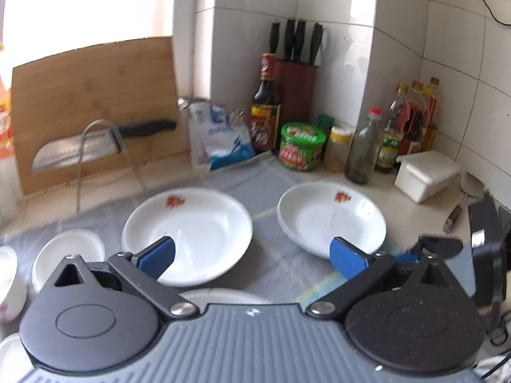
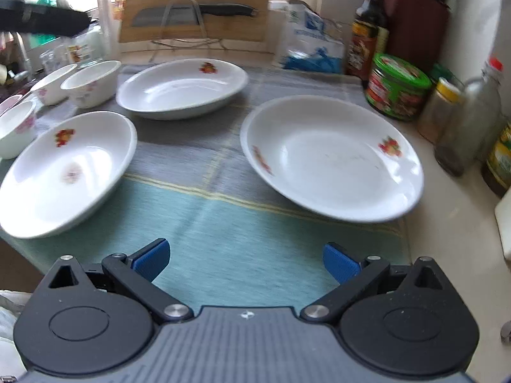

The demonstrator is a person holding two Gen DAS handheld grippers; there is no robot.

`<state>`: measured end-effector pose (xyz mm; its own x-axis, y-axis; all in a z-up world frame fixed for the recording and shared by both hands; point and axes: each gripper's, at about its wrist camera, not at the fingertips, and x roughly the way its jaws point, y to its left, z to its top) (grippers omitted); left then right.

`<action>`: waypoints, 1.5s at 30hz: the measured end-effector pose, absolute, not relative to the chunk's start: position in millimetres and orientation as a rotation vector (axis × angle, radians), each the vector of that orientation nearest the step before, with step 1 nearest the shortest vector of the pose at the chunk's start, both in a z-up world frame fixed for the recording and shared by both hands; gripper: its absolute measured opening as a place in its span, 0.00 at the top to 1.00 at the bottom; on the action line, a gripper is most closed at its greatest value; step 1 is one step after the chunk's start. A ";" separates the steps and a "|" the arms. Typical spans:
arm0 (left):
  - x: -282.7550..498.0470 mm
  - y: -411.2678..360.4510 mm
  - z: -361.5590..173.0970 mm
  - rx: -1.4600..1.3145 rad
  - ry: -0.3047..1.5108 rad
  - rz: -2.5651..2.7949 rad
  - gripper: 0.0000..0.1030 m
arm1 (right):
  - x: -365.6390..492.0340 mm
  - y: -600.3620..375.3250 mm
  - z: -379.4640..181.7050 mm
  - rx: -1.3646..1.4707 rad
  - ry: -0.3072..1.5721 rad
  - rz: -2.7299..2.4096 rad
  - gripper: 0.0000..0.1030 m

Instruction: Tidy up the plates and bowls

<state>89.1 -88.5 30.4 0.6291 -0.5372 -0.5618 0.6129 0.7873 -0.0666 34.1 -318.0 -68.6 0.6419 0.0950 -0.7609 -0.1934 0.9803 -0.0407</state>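
Left claw [image 1: 252, 257]: I am holding it spread wide and released, with nothing between its blue pads [image 1: 159, 257]; it is hovering above the cloth [image 1: 274, 265], looking down at two of the plates.
Right claw [image 2: 245, 261]: I am holding this one released too, pads wide apart and gripping nothing, low over the teal end of the cloth.
Landmark: I am taking the cutting board [image 2: 194, 3], leaning at the back of the tabletop [image 2: 453, 223], as my reference.
Plates: the far plate [image 2: 182, 87] is sitting just in front of the cutting board; the right plate [image 2: 332, 156] is lying nearer me and off to the board's right, close to the green-lidded jar [image 2: 397, 86]; the left plate [image 2: 64, 172] is lying nearer me and to the board's left, well apart from the other two.
Bowls: the small bowls [image 2: 91, 83] are clustering left of the cutting board, near the left plate.
Step, as I judge it: I am still choosing which plate to lift first for stacking.
Risk, rim grip: I am expecting a glazed, shallow rim to slip from the pads if I bite too little of it.
Risk, neighbours: swinging toward the right plate, I am likely to knock the jar or the bottles [image 2: 469, 118] beside it.
Risk, cloth: dragging a plate is likely to bunch the cloth and shift the others.
Risk, crowding: both claws are working one patch, so they could collide.
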 end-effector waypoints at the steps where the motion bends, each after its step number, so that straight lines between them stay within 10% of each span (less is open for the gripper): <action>1: 84.9 -80.6 27.9 0.136 0.602 -0.655 0.01 | 34.3 -310.3 -66.1 -0.133 0.856 0.172 0.00; 45: 30.6 13.0 -84.9 0.304 0.669 -0.730 0.01 | 34.2 -234.5 -29.8 0.013 0.862 0.139 0.00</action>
